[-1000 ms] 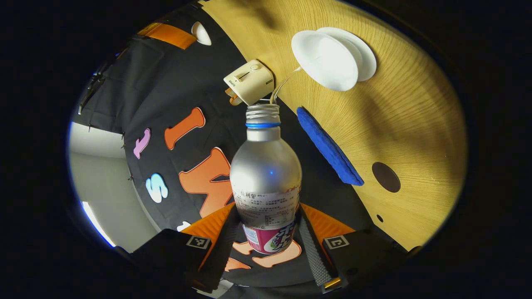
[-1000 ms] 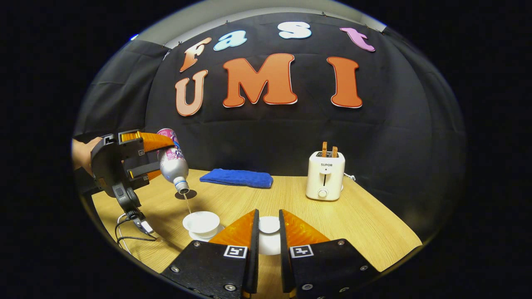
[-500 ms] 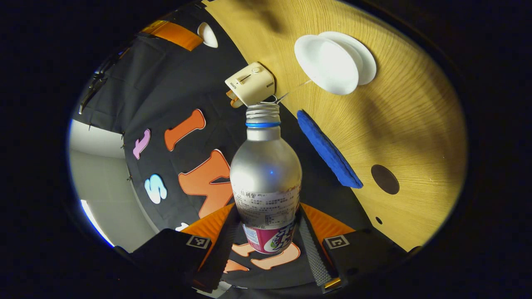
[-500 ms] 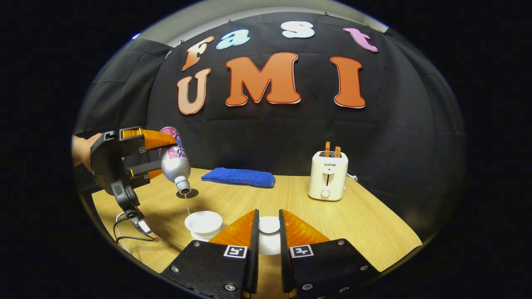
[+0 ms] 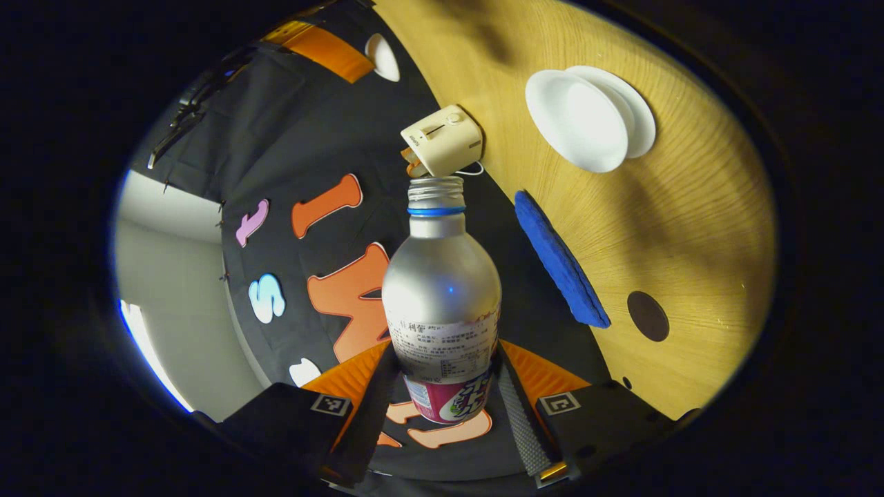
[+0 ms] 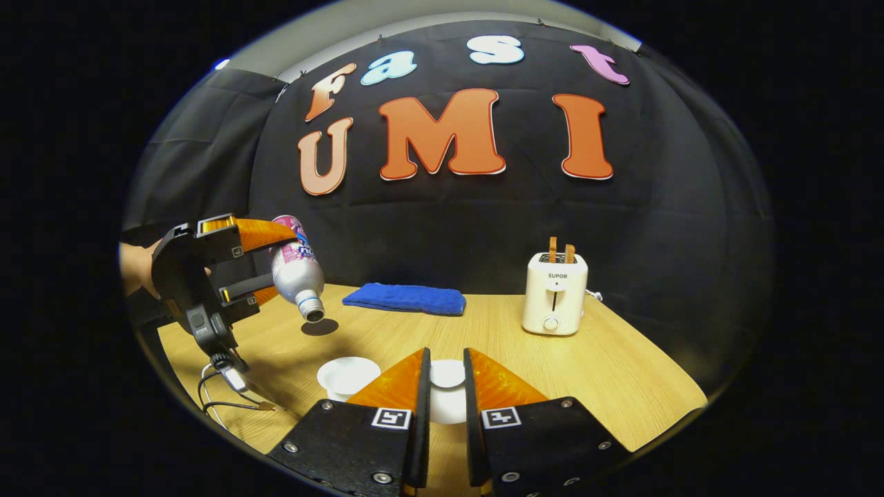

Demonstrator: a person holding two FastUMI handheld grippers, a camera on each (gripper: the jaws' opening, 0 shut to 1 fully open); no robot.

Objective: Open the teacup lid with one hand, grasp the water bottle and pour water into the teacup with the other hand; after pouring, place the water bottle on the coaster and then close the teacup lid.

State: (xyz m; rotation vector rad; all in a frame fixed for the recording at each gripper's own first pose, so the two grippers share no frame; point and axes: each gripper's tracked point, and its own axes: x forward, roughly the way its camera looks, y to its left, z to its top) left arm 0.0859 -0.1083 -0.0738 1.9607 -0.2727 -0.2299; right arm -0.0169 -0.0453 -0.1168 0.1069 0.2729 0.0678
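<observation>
Water bottle [image 5: 442,276], smooth matte metal, clamped in left gripper [image 5: 442,400]; right gripper [image 6: 445,386] pinching round white lid [image 6: 447,376].

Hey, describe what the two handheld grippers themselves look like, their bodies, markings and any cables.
Both have black blocky bodies. The right gripper carries a square black-and-white tag on each finger base, with screws along its lower edge. The left gripper has the same tags and a ribbed pad face. In the right gripper view, a handle hangs under it with a dark cable trailing onto the table.
</observation>
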